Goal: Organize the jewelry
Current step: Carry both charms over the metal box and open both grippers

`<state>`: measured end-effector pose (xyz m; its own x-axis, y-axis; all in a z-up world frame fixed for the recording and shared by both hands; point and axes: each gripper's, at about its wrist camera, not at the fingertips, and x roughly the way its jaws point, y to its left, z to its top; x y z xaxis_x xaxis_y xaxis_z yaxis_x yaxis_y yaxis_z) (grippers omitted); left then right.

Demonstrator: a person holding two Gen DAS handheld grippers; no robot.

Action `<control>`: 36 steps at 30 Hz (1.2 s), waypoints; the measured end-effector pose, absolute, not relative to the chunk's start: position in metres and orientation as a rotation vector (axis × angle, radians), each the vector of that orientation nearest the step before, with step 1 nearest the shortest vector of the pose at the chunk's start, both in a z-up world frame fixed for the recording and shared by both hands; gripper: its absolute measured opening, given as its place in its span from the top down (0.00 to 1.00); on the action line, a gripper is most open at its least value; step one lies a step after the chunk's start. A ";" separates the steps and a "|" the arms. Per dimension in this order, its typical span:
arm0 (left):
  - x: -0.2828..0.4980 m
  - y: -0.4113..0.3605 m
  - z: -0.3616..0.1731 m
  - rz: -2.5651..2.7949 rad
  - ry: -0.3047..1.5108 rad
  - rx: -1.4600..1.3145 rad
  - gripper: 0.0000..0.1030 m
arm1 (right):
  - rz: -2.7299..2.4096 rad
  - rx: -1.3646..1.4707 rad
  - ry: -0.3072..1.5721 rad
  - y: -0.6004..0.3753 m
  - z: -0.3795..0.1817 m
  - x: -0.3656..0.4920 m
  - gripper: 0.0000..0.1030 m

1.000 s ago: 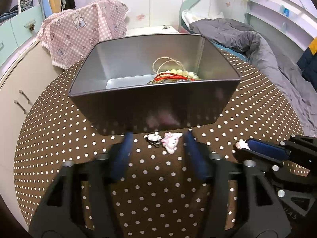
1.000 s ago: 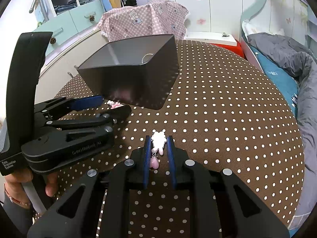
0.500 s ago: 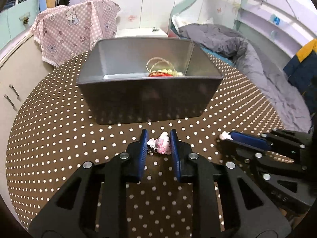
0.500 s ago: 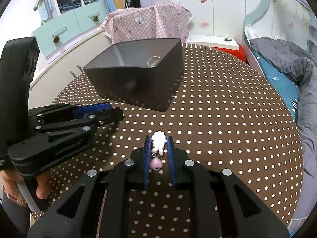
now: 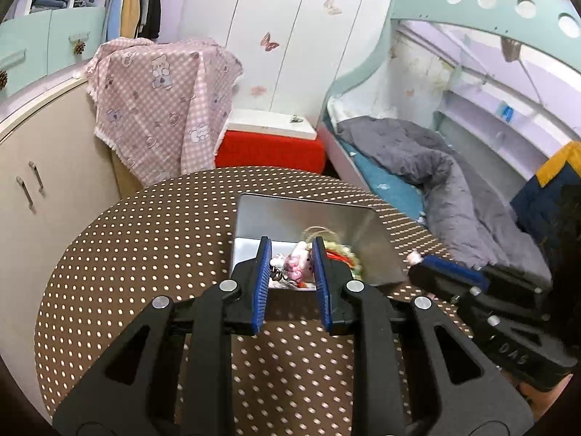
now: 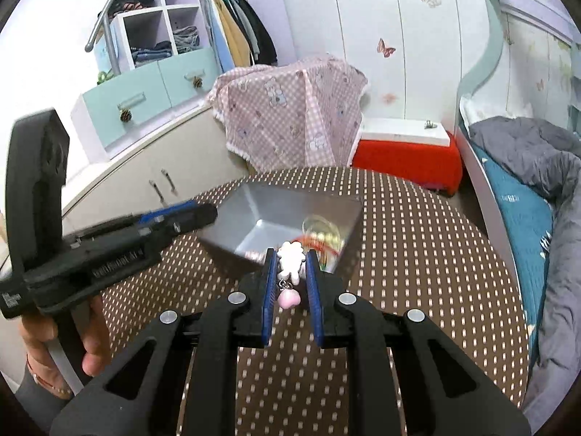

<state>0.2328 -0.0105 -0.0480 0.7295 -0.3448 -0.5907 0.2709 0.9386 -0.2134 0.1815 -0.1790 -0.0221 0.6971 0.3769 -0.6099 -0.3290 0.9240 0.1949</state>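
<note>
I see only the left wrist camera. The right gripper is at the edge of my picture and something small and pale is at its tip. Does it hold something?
Observer: Yes. In the right wrist view the right gripper is shut on a white flower charm.
Operator: My left gripper holds a pink charm in front of the metal tin. Does anything hang from the flower charm?
Observer: A pink heart hangs from it on a small metal link, between the two blue pads.
</note>
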 end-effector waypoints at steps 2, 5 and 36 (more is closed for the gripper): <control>0.240 -0.014 -0.053 -0.340 0.694 -0.108 0.78 | 0.396 0.076 0.697 -0.177 -0.025 0.189 0.86; 0.244 -0.019 -0.055 -0.336 0.704 -0.100 0.78 | 0.396 0.073 0.696 -0.175 -0.029 0.194 0.86; 0.176 -0.004 -0.016 -0.151 0.576 -0.030 0.25 | 0.368 0.166 0.536 -0.202 0.005 0.158 0.50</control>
